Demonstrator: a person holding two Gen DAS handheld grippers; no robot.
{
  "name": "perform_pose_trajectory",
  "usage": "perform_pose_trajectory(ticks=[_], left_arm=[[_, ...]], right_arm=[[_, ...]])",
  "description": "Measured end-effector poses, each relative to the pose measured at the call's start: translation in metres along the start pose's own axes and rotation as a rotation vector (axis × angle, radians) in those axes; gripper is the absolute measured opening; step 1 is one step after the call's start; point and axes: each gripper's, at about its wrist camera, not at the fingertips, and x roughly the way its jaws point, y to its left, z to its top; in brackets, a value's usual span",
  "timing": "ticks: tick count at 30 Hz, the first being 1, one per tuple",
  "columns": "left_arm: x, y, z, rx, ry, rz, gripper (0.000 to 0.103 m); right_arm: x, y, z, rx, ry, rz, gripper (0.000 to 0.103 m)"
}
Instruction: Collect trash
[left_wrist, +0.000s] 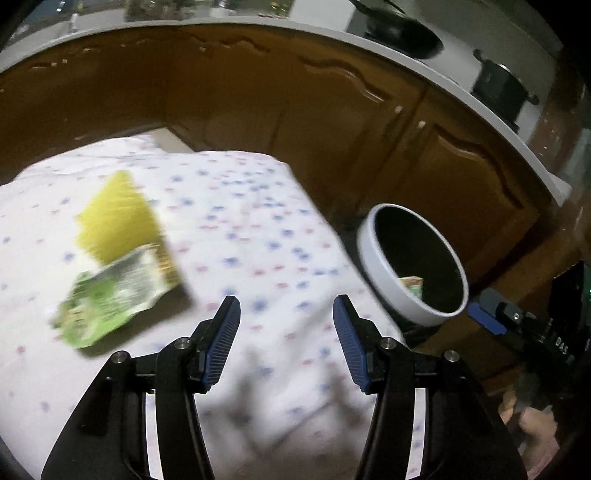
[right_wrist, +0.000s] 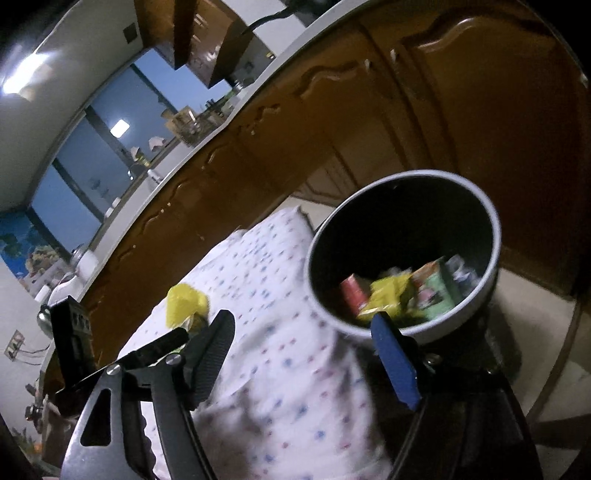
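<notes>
A yellow packet (left_wrist: 117, 218) and a crumpled green wrapper (left_wrist: 110, 299) lie on the white dotted tablecloth (left_wrist: 258, 240), left of and beyond my left gripper (left_wrist: 286, 314), which is open and empty above the cloth. A round grey bin (left_wrist: 384, 280) with a black inside stands right of the table. My right gripper (right_wrist: 303, 328) is open and empty just in front of the bin (right_wrist: 493, 236), which holds several wrappers (right_wrist: 399, 291). The yellow packet (right_wrist: 184, 302) shows at the left in the right wrist view. The right gripper also shows at the left wrist view's right edge (left_wrist: 495, 317).
Brown wooden cabinets (left_wrist: 332, 110) with a white counter (left_wrist: 461, 88) run behind the table and bin. Black pots (left_wrist: 502, 88) stand on the counter. The tablecloth (right_wrist: 266, 332) drops off at the table edge next to the bin.
</notes>
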Motion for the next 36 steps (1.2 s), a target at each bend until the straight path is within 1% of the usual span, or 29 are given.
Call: perform_pose_trajectory(ticks=[3, 7, 10, 16, 20, 24, 27, 30, 31, 36], left_arm=[[-0.014, 0.021, -0.008, -0.030, -0.009, 0.024, 0.057], [-0.031, 0.050, -0.019, -0.070, -0.022, 0.061, 0.058], [-0.039, 0.070, -0.021, -0.092, -0.027, 0.083, 0.058], [-0.048, 0.099, -0.015, -0.072, -0.040, 0.140, 0.059], [-0.041, 0.112, -0.007, 0.000, -0.019, 0.146, 0.059], [-0.035, 0.123, -0.002, 0.026, -0.011, 0.152, 0.059], [-0.031, 0.131, -0.001, 0.019, -0.002, 0.154, 0.059], [-0.030, 0.140, -0.003, -0.010, 0.007, 0.133, 0.059], [-0.030, 0.141, -0.003, -0.015, 0.008, 0.133, 0.059], [-0.026, 0.145, -0.004, -0.018, 0.021, 0.121, 0.059]], right_arm=[[0.009, 0.008, -0.009, 0.000, 0.027, 0.019, 0.079], [0.023, 0.026, -0.024, -0.007, 0.067, 0.049, 0.079], [0.033, 0.040, -0.031, -0.022, 0.094, 0.070, 0.079], [0.050, 0.064, -0.035, -0.052, 0.122, 0.106, 0.079], [0.063, 0.077, -0.029, -0.062, 0.138, 0.133, 0.079], [0.078, 0.095, -0.020, -0.094, 0.158, 0.175, 0.079], [0.095, 0.115, -0.009, -0.127, 0.166, 0.221, 0.079], [0.116, 0.137, 0.000, -0.169, 0.176, 0.252, 0.078], [0.128, 0.148, 0.003, -0.194, 0.181, 0.257, 0.076], [0.182, 0.184, 0.007, -0.283, 0.237, 0.260, 0.076]])
